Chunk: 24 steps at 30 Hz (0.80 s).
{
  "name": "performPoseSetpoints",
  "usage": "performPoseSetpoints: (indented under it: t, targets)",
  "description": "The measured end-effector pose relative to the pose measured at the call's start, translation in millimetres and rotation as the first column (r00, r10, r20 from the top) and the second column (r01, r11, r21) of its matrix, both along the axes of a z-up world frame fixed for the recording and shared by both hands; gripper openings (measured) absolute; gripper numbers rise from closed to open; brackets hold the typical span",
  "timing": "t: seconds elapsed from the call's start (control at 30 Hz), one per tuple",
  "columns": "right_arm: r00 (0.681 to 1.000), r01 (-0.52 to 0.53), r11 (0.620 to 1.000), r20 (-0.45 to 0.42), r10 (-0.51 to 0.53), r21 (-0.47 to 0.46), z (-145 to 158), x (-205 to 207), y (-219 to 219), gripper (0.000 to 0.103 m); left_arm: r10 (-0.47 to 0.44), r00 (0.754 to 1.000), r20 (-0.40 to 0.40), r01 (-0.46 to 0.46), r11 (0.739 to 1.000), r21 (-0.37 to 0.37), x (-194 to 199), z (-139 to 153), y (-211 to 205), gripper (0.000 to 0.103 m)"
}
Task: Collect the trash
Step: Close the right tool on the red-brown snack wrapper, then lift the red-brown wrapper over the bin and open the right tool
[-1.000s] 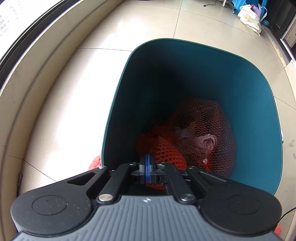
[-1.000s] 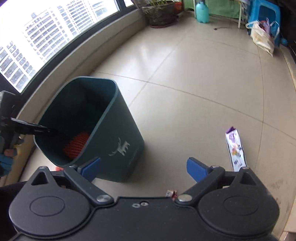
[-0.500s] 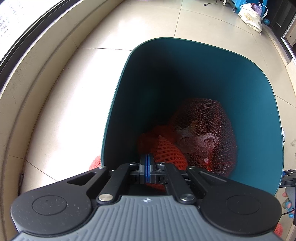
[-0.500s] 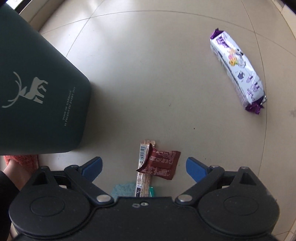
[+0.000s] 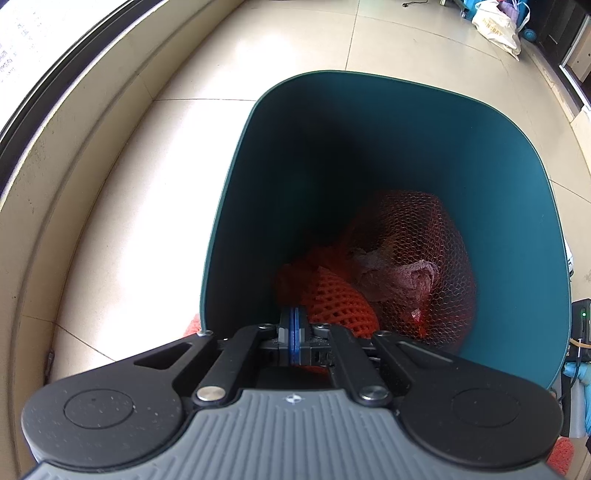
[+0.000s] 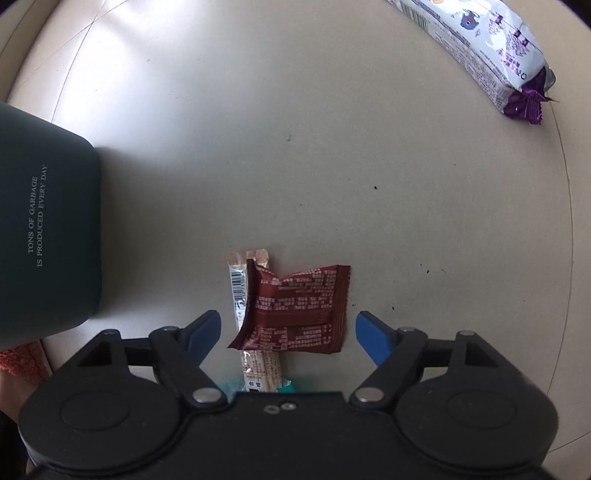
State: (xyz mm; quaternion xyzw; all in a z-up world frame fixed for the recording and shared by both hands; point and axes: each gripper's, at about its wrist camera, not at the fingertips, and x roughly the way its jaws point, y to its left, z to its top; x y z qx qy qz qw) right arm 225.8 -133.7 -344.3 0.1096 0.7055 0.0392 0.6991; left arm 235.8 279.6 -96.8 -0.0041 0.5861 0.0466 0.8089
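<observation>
My left gripper (image 5: 293, 332) is shut on the near rim of the dark green trash bin (image 5: 480, 155), pads pressed together. Inside the bin lie a red net bag (image 5: 417, 251) with crumpled paper and an orange foam net (image 5: 336, 299). My right gripper (image 6: 288, 332) points down at the floor with its jaws closing. A dark red wrapper (image 6: 299, 310) lies between them, clear of both pads. Under it are two thin stick packets (image 6: 238, 288). The bin (image 6: 44, 240) stands just left of them.
A white and purple snack packet (image 6: 491, 48) lies on the tiles at the far right. A window ledge (image 5: 74, 129) curves along the left. A white tote bag (image 5: 498, 26) sits far back. Something teal (image 6: 284, 387) shows under the stick packets.
My right gripper has dropped close to the floor over the dark red wrapper, and its jaws have narrowed. The left gripper and the bin have stayed put.
</observation>
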Motion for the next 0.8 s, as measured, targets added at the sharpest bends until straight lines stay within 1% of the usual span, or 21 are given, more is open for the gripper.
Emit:
performPoseSetpoints:
  t: [0.1, 0.2, 0.23, 0.3, 0.37, 0.47, 0.63, 0.7, 0.73, 0.8]
  targets:
    - [1.000, 0.025, 1.000, -0.005, -0.025, 0.013, -4, -1, -6, 0.062, 0.003, 1.000, 0.000, -0.003, 1.000, -0.004, -1, 0, 1, 0.000]
    - [0.997, 0.076, 0.996, -0.004, -0.075, 0.050, -2, -2, -14, 0.051, 0.002, 1.000, 0.002, -0.002, 1.000, -0.007, -1, 1, 1, 0.000]
    - [0.997, 0.081, 0.995, 0.000, -0.082, 0.064, -1, -3, -16, 0.044, 0.002, 1.000, 0.002, -0.002, 1.000, -0.007, -2, 1, 1, 0.000]
    - [0.996, 0.086, 0.995, 0.009, -0.087, 0.052, 1, -4, -17, 0.043, 0.001, 1.000, 0.003, -0.001, 1.000, -0.006, -2, 1, 2, 0.000]
    - [0.997, 0.073, 0.996, 0.018, -0.075, 0.053, 4, -6, -16, 0.031, 0.002, 1.000, 0.003, -0.002, 1.000, -0.005, -2, 0, 1, 0.000]
    - [0.997, 0.063, 0.997, 0.038, -0.065, 0.044, 9, -7, -13, 0.022, 0.000, 1.000, 0.003, 0.000, 1.000, -0.003, -2, 0, 1, 0.000]
    - [0.998, 0.020, 1.000, 0.065, -0.020, 0.002, 27, -13, -9, 0.013, 0.000, 1.000, 0.004, 0.000, 1.000, -0.002, -2, 0, 1, 0.000]
    - [0.998, -0.009, 1.000, 0.065, 0.010, -0.018, 36, -16, -5, 0.012, 0.003, 1.000, 0.004, -0.003, 1.000, -0.001, -2, 0, 1, 0.000]
    - [0.997, -0.023, 1.000, 0.068, 0.024, -0.019, 43, -11, -7, 0.012, 0.004, 1.000, 0.005, -0.004, 1.000, -0.001, -2, 0, 1, 0.000]
    - [0.993, -0.073, 0.997, 0.087, 0.076, -0.033, 60, -13, -4, 0.012, 0.005, 1.000, 0.007, -0.005, 1.000, 0.002, -2, 0, 2, 0.000]
